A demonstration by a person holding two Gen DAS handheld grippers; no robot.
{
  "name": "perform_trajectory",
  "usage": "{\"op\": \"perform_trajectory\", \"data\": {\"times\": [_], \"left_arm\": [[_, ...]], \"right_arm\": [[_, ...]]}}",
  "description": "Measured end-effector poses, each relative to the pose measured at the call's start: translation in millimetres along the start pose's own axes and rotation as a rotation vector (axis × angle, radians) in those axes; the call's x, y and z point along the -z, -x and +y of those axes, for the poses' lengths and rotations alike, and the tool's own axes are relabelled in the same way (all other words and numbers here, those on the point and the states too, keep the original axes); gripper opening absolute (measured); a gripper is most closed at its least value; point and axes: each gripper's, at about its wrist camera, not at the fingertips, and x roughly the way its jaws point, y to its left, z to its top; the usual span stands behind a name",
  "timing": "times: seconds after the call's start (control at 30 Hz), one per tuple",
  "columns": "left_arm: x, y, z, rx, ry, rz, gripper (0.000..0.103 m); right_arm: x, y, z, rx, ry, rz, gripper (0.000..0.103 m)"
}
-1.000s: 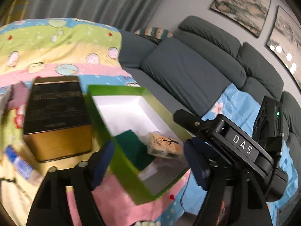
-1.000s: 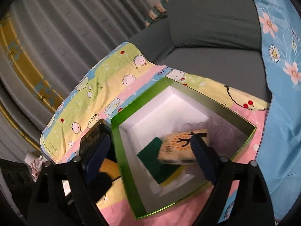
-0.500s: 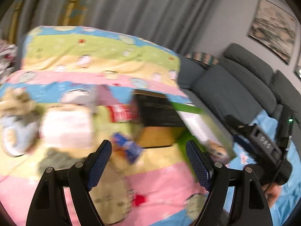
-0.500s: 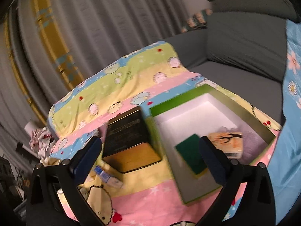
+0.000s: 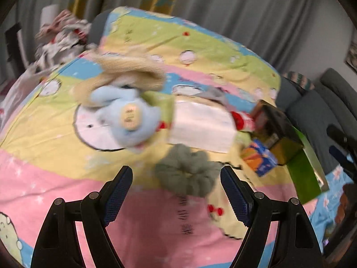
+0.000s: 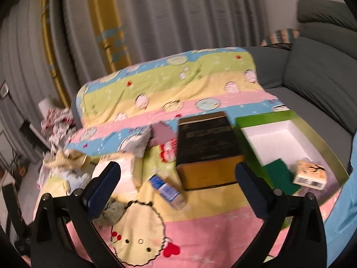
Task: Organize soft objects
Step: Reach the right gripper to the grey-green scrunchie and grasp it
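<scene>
My left gripper (image 5: pixel 176 192) is open and empty, just short of a grey-green scrunchie (image 5: pixel 187 174) on the patterned blanket. Beyond it lie a light blue plush toy (image 5: pixel 127 120) with a beige cloth (image 5: pixel 131 71) and a white tissue pack (image 5: pixel 200 127). My right gripper (image 6: pixel 178 183) is open and empty above the blanket. The green box (image 6: pixel 321 138) at the right holds a green sponge (image 6: pixel 279 176) and a small tissue packet (image 6: pixel 310 174). The scrunchie also shows in the right wrist view (image 6: pixel 113 210).
A black and gold box (image 6: pixel 207 147) stands beside the green box. A small blue carton (image 6: pixel 167 189) lies in front of it. A red and white packet (image 6: pixel 167 149) and grey cloths (image 6: pixel 136 143) lie behind. A grey sofa (image 6: pixel 316 73) is at the right.
Both grippers swung left, away from the green box. The left now faces the scrunchie and plush toy. The right has pulled back, showing more of the blanket.
</scene>
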Motion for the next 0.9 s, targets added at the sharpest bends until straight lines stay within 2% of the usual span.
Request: {"op": "perform_trajectory", "data": {"times": [0.17, 0.37, 0.43, 0.53, 0.7, 0.8, 0.83, 0.87, 0.9], "left_arm": [[-3.8, -1.0, 29.6, -0.057, 0.076, 0.026, 0.081], [-9.2, 5.1, 50.5, -0.122, 0.105, 0.04, 0.081], [-10.9, 7.1, 56.3, -0.137, 0.112, 0.046, 0.081], [-12.9, 10.6, 64.6, -0.148, 0.136, 0.045, 0.081], [-16.8, 13.6, 74.8, -0.154, 0.173, 0.042, 0.081], [-17.0, 14.0, 74.4, -0.163, 0.164, 0.042, 0.081], [-17.4, 13.7, 74.0, -0.162, 0.16, 0.043, 0.081], [-17.1, 13.6, 73.2, -0.158, 0.154, 0.046, 0.081], [-17.7, 13.0, 73.7, -0.15, 0.148, 0.051, 0.081]], "right_arm": [[15.8, -25.8, 46.1, -0.063, 0.083, 0.097, 0.102], [37.0, -59.6, 86.2, -0.259, 0.063, 0.266, 0.102], [46.4, -71.1, 101.3, -0.266, 0.074, 0.301, 0.101], [57.9, -91.4, 118.9, -0.231, 0.097, 0.337, 0.101], [74.4, -130.2, 136.3, -0.226, 0.111, 0.418, 0.095], [86.0, -145.2, 146.4, -0.197, 0.174, 0.434, 0.088], [89.2, -146.1, 147.3, -0.181, 0.19, 0.435, 0.082], [92.1, -146.3, 149.3, -0.152, 0.213, 0.416, 0.068], [92.8, -142.8, 150.0, -0.128, 0.239, 0.39, 0.059]]}}
